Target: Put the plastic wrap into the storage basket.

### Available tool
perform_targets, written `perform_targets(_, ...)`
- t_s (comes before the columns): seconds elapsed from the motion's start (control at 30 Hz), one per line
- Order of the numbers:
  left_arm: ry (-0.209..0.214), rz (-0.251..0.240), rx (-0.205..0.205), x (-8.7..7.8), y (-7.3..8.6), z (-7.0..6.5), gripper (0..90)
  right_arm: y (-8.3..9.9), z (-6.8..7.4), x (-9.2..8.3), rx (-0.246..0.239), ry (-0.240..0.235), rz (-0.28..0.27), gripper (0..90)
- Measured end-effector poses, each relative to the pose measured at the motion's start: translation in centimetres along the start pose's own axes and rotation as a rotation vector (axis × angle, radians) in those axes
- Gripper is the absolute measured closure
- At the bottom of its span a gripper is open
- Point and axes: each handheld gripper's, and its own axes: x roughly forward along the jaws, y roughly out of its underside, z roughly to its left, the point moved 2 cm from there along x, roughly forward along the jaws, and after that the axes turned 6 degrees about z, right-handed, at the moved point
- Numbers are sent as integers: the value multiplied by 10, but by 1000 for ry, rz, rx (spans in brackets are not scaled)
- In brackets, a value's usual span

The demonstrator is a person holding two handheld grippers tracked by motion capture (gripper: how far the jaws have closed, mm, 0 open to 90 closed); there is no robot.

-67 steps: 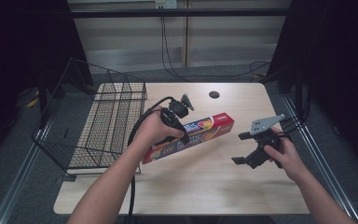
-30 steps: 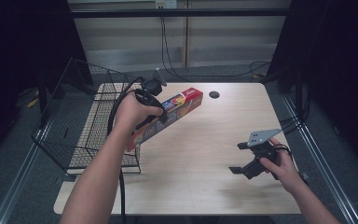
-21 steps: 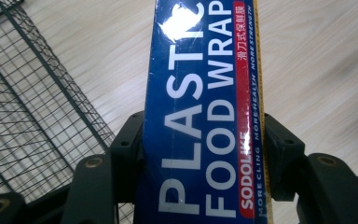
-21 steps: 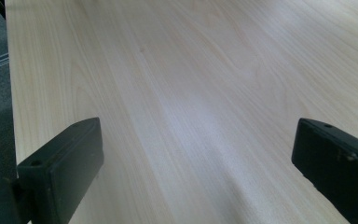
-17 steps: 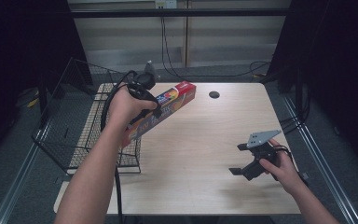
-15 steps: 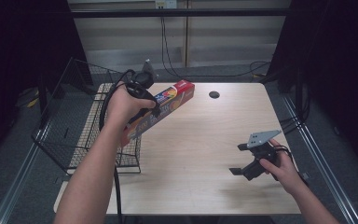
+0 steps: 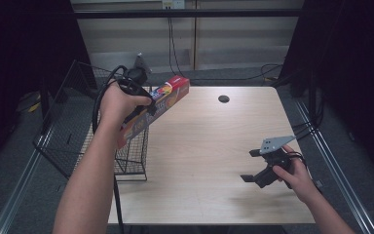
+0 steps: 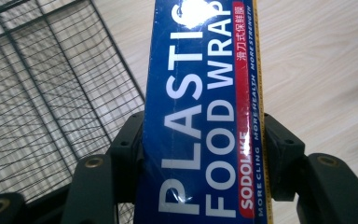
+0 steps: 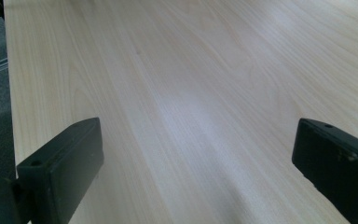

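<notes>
Over the wire basket's [image 7: 131,161] rim, left gripper [image 8: 200,154] clamped on food-wrap box [image 7: 158,105]; right gripper [image 7: 263,170] agape above bare table [image 7: 199,146].

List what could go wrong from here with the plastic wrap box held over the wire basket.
1. The left gripper clamps the long plastic wrap box away from its far end, so the box may pivot or slip in the jaws.
2. The box sits tilted across the wire basket rim; its lower end could catch on the mesh.
3. The right gripper hangs open, far off over the table, too distant to steady a slip.
</notes>
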Motion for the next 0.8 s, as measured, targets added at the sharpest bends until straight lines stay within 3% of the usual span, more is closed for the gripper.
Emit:
perform_targets(0.17,-6,-20,-42,-6,1,8,436,0,1,1,3,-3,5,19)
perform_targets(0.57,-28,-12,-72,-14,6,19,436,0,-2,-3,14,-4,-7,18)
perform_targets(0.8,-32,-25,-112,-19,9,23,436,1,-3,-3,15,1,-4,18)
